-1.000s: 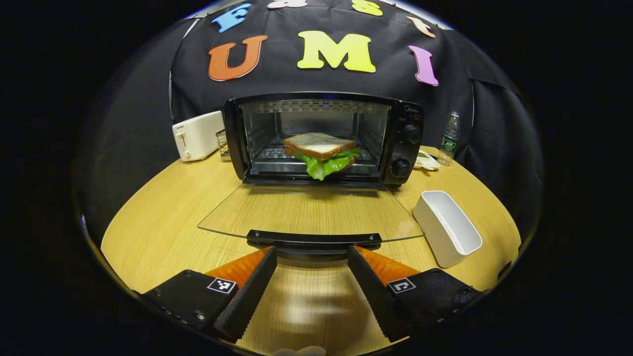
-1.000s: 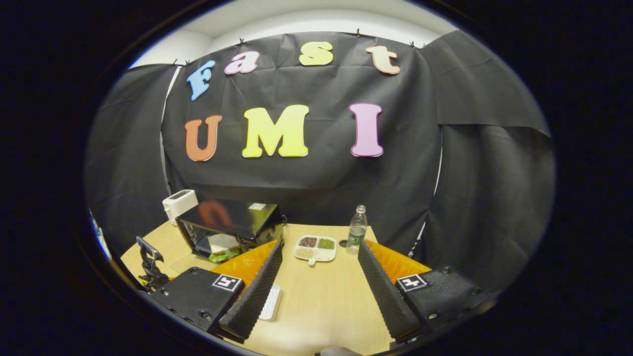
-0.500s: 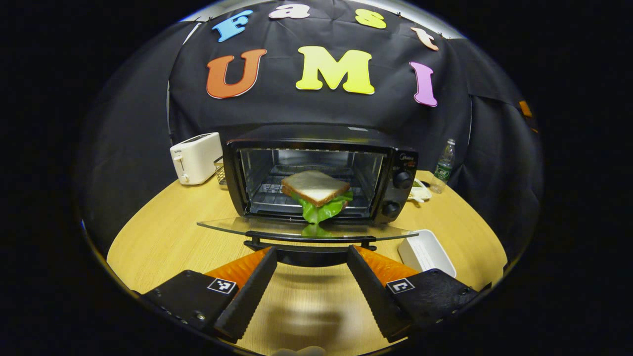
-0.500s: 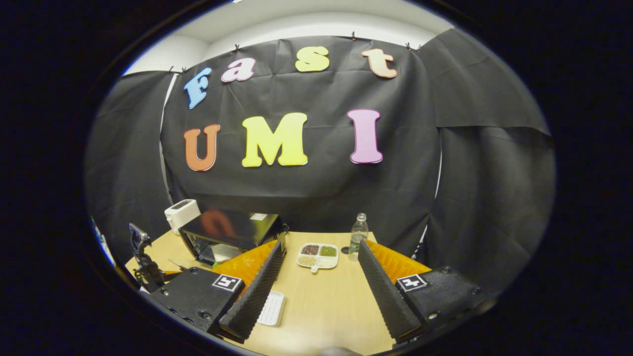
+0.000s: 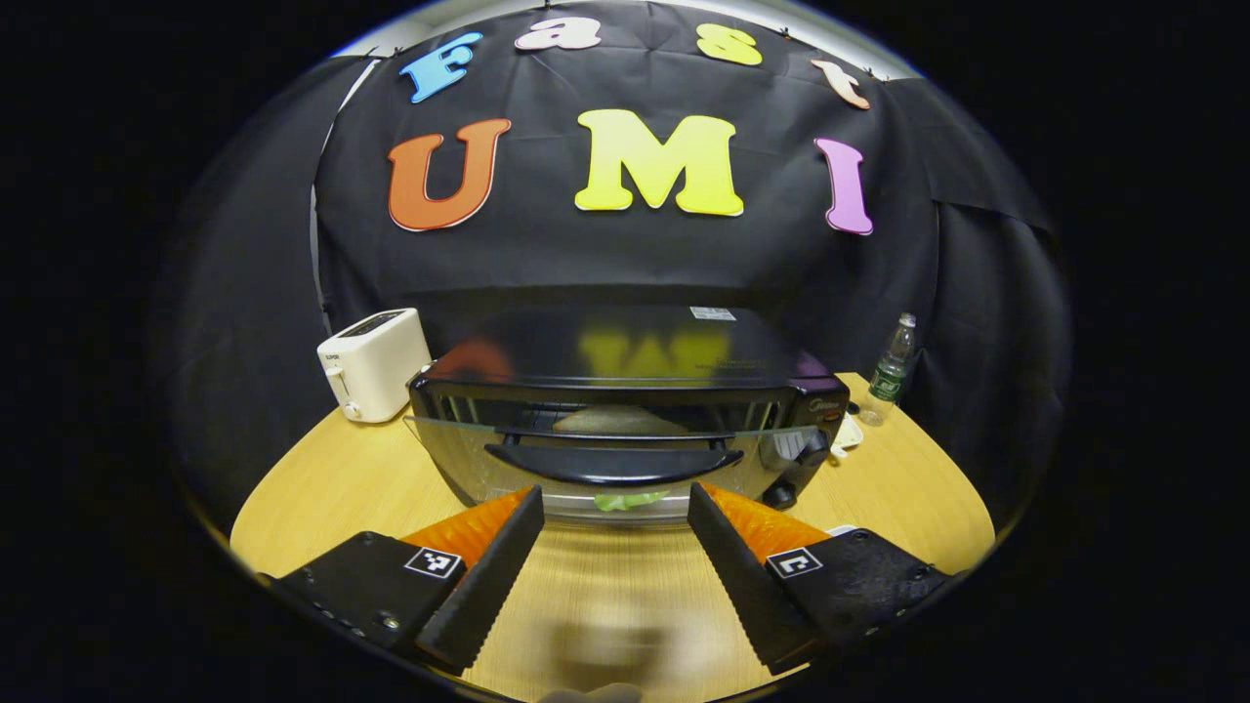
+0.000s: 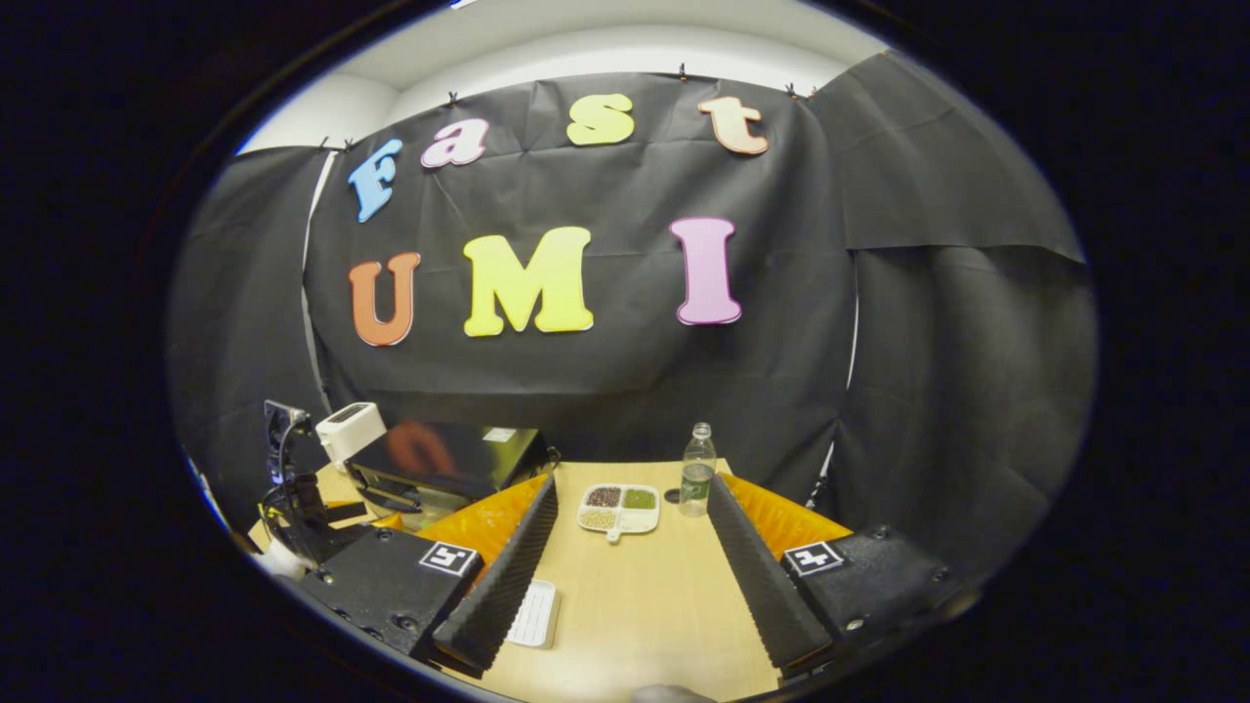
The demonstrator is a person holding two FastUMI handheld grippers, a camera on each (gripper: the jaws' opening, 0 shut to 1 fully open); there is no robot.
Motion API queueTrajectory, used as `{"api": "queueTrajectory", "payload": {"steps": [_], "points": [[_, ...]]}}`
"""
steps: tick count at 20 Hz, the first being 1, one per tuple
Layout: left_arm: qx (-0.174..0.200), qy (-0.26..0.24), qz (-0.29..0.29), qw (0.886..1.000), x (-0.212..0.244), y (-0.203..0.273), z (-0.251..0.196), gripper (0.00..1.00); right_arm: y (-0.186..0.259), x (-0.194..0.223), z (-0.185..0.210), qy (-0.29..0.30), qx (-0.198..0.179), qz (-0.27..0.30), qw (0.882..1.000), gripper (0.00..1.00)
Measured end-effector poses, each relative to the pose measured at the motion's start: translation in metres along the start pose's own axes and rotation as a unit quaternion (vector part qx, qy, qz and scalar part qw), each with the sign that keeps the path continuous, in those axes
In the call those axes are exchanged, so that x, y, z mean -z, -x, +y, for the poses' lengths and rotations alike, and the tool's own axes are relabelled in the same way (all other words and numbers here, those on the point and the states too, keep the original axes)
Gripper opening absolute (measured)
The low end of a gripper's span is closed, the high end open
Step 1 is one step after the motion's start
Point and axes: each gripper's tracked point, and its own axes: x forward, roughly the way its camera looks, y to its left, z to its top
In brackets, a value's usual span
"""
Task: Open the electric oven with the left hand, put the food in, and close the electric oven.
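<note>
Left gripper view looks straight at the electric oven (image 5: 625, 391), which sits toward the back of the round wooden table (image 5: 322, 488). Its glass door (image 5: 586, 459) is tilted up, not quite shut — the top edge leans out from the oven's front, and the dark handle (image 5: 610, 465) runs across it. Through the glass I can make out the sandwich (image 5: 615, 422) inside on the rack, with a scrap of green lettuce (image 5: 625, 501) showing low behind the door. Two knobs (image 5: 806, 451) stand at the oven's right end.

Just below the handle is the left gripper (image 5: 615, 547), its jaws spread wide with bare tabletop between them; whether the fingertips touch the door I cannot tell. A white toaster (image 5: 376, 363) stands just beside the oven on its left, and a water bottle (image 5: 891, 369) stands near the wall to its right.

Right gripper view sees the oven (image 6: 444, 467) from off to the side, low at left, with the toaster (image 6: 349, 430) behind it. The right gripper (image 6: 630, 576) hovers over the table with its jaws parted — nothing between them. Beyond its fingers lie a divided dish of grains (image 6: 617, 508) and the bottle (image 6: 695, 471), close together. A white tray (image 6: 535, 615) lies on the table by the gripper's left finger. The other gripper's dark frame (image 6: 293, 498) shows at the far left, in front of the oven.
</note>
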Motion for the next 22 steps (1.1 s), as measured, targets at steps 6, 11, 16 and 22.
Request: {"api": "queueTrajectory", "payload": {"steps": [6, 11, 16, 22], "points": [[-0.004, 0.003, -0.021, 1.000, -0.019, -0.008, 0.003, 0.97, 0.008, -0.003, 0.001, 0.005, 0.005, -0.003, 1.000, 0.96], [-0.011, -0.001, -0.034, 0.999, -0.031, 0.026, 0.006, 0.97, 0.012, -0.009, 0.011, 0.011, -0.004, -0.012, 1.000, 0.96], [-0.028, -0.006, -0.086, 0.996, -0.068, 0.105, 0.011, 0.97, 0.020, -0.024, 0.029, 0.020, -0.028, -0.033, 0.999, 0.96], [-0.064, 0.007, -0.167, 0.984, -0.141, 0.210, 0.025, 0.97, 0.038, -0.047, 0.055, 0.009, -0.061, -0.055, 0.997, 0.96]]}}
